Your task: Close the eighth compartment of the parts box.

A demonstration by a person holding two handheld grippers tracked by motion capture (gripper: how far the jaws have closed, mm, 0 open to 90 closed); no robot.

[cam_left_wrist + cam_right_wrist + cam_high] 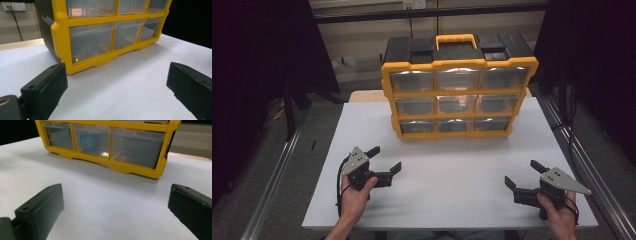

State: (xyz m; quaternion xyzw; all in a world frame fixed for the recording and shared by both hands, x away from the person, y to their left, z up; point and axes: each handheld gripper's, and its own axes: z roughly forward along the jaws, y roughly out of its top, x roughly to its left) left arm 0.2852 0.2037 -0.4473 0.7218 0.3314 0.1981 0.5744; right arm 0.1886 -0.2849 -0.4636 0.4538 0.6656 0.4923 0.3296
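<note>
**Both grippers wait short of the drawer cabinet**

Near the counter's front edge, the left gripper [384, 159] and right gripper [523, 174] rest with jaws spread wide, holding nothing. Bare white counter [452, 170] lies between them and the yellow drawer cabinet [457, 90] — it stands toward the far edge, long axis running side to side, drawers facing the grippers. The left gripper looks slightly nearer; the approach is open.

A lab or workshop test bench: a white-topped table [532, 150] framed by aluminium rails [272, 182], dark curtains [262, 50] at both sides, a wall socket [13, 6] behind, and a yellow parts organizer [457, 92] on the table.
</note>
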